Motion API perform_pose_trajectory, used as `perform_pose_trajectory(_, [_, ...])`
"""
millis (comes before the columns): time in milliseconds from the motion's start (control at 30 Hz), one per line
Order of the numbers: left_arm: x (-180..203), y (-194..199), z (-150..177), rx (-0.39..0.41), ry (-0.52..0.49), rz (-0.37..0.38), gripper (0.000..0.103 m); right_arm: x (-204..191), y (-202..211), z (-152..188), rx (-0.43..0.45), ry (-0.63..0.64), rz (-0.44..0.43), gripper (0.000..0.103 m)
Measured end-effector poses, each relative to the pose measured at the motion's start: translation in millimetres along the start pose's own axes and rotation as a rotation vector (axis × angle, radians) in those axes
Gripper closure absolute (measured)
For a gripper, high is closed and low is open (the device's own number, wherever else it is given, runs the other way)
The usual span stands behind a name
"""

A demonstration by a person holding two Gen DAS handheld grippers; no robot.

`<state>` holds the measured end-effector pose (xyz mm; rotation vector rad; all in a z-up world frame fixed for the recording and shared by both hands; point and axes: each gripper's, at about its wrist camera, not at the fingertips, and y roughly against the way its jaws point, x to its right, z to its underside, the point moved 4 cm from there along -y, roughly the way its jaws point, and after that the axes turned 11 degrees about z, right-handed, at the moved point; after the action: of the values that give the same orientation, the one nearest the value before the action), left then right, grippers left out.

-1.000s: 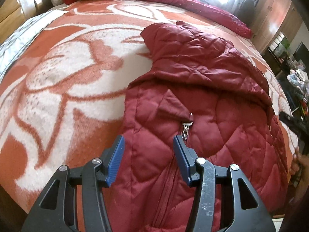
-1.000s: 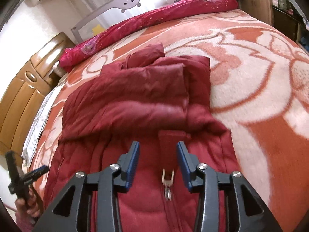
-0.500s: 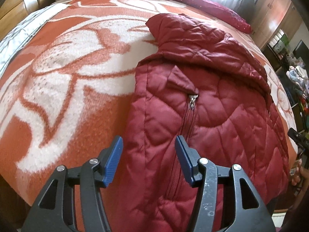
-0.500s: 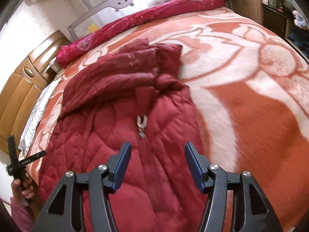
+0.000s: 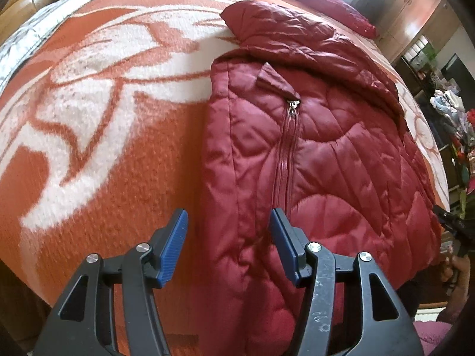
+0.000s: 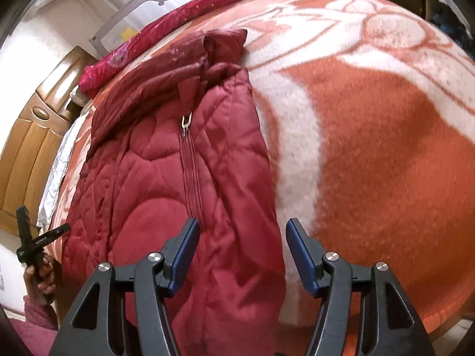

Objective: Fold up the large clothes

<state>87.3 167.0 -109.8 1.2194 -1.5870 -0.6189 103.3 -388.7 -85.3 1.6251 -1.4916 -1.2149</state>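
A dark red quilted jacket point(image 5: 320, 154) lies zipped on the bed, sleeves folded across its top, hem hanging over the near edge. Its zipper pull point(image 5: 293, 105) sits near the collar. It also shows in the right wrist view point(image 6: 166, 184), with the zipper pull point(image 6: 186, 121). My left gripper point(image 5: 228, 237) is open and empty over the jacket's left side edge near the hem. My right gripper point(image 6: 242, 246) is open and empty over the jacket's right side edge near the hem.
An orange and white patterned blanket point(image 5: 98, 124) covers the bed point(image 6: 386, 148). A rolled red quilt point(image 6: 190, 20) lies along the far side. A wooden headboard point(image 6: 29, 148) stands at left. Cluttered shelves point(image 5: 451, 112) stand at right.
Both grippers have drawn back from the collar area toward the jacket's hem at the near bed edge. The right gripper has opened wider and shifted to the jacket's right edge.
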Motion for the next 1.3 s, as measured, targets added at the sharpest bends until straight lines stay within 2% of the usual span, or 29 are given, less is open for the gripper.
perform_pose_trajectory(167, [-4.2, 3.0, 10.3, -0.011, 0.004, -0.002, 0.043, 2.0, -3.9, 9.2, -0.027, -0.022, -0.035, 0.041])
perform_pose_trajectory(400, [-2.4, -0.1, 26.5, -0.043, 0.011, 0.074, 0.043, -4.5, -8.6, 18.9, -0.061, -0.004, -0.087, 0.038])
perform_pose_trajectory(533, [1.8, -2.9, 36.0, -0.063, -0.010, 0.100, 0.035, -3.5, -11.4, 27.2, -0.086, -0.002, -0.134, 0.038])
perform_pose_trajectory(700, [10.0, -8.3, 50.0, -0.105, -0.061, 0.129, 0.030, 5.6, -14.2, 40.2, -0.126, -0.015, -0.222, 0.038])
perform_pose_trajectory(867, [12.0, -15.7, 59.5, -0.143, -0.044, 0.198, 0.030, 11.2, -18.4, 50.0, -0.157, -0.026, -0.290, 0.038])
perform_pose_trajectory(1000, [16.3, -18.1, 62.9, -0.156, -0.058, 0.230, 0.030, 6.4, -23.1, 57.6, -0.183, 0.013, -0.308, 0.038])
perform_pose_trajectory(1033, [17.1, -18.4, 63.1, -0.158, -0.061, 0.237, 0.030, 5.8, -23.5, 58.5, -0.184, 0.021, -0.305, 0.042])
perform_pose_trajectory(1067, [18.1, -18.5, 63.1, -0.157, -0.065, 0.245, 0.033, 6.0, -23.7, 58.9, -0.181, 0.022, -0.303, 0.043])
perform_pose_trajectory(1133, [22.7, -18.4, 62.4, -0.155, -0.074, 0.267, 0.060, 5.2, -23.3, 59.3, -0.184, 0.024, -0.316, 0.063])
perform_pose_trajectory(1200, [26.5, -15.3, 60.2, -0.147, -0.091, 0.279, 0.074, 0.5, -18.8, 58.1, -0.178, 0.028, -0.350, 0.073])
perform_pose_trajectory(1233, [28.8, -13.4, 59.1, -0.141, -0.104, 0.278, 0.079, -2.2, -16.9, 58.1, -0.173, 0.037, -0.350, 0.076])
perform_pose_trajectory(1300, [33.1, -10.8, 57.1, -0.129, -0.124, 0.266, 0.082, -6.9, -12.6, 56.3, -0.159, 0.059, -0.346, 0.078])
